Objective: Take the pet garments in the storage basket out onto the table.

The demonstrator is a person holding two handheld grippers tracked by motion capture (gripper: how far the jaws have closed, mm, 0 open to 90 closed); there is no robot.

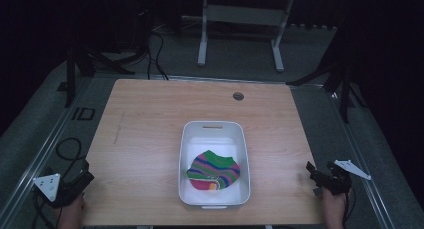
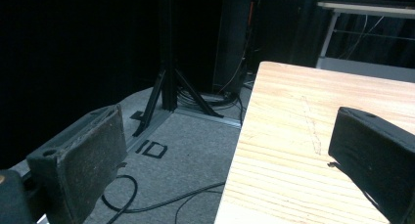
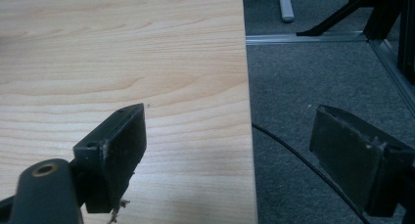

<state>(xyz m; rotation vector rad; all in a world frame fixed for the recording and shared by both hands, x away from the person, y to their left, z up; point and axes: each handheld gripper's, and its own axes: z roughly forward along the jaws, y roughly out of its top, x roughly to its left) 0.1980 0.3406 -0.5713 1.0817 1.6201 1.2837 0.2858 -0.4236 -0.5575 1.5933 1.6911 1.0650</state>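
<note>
- The striped knitted cloth in green, blue, red and yellow lies folded inside the white rectangular plastic bin, at lower centre of the high view, on the light wooden table.
- The left gripper sits at the lower left corner, jaws wide apart, nothing between them.
- The right gripper sits at the lower right table edge, jaws likewise wide and empty.
- Judging by this, the cloth looks put away; little or nothing seems left.
</note>
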